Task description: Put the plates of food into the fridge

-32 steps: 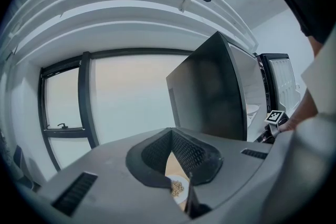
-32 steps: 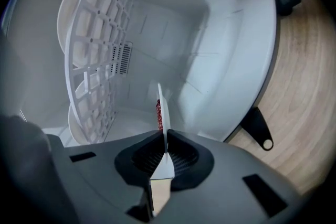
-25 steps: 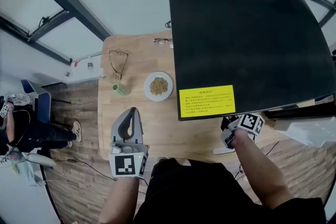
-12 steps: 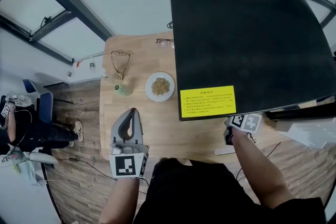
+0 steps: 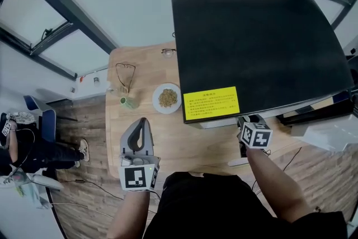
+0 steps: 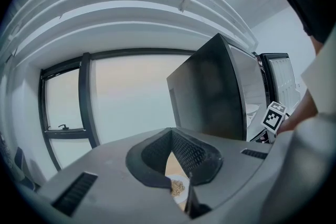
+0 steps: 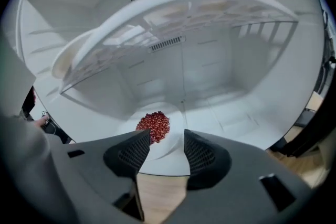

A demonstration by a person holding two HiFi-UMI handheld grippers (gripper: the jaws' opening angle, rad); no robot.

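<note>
Opening just now, the right gripper [image 7: 167, 138] stands empty — red-food plate [image 7: 176, 129] just ahead of it. Backing out crooked could clip the rim; left gripper [image 6: 171, 138] closed, empty.

Matt black, pale wood and smooth white plastic.

From above, we see the fridge [image 5: 257, 36] with a black matt skin and a yellow, paper-like label [image 5: 211, 103] near frame centre. In the right gripper view its inner walls [image 7: 220, 71] are smooth white plastic with a soft gloss. The table [image 5: 168, 140] is pale wood with fine grain, and the floor [image 5: 84, 187] is darker wood planking. The plate [image 5: 167, 98] looks glazed, white and smooth. The left gripper [image 5: 140, 121] has a matt grey plastic shell, and its pads [image 6: 186, 152] are black and finely ribbed. The window frames [image 5: 61, 1] at upper left look like dark painted metal.
</note>
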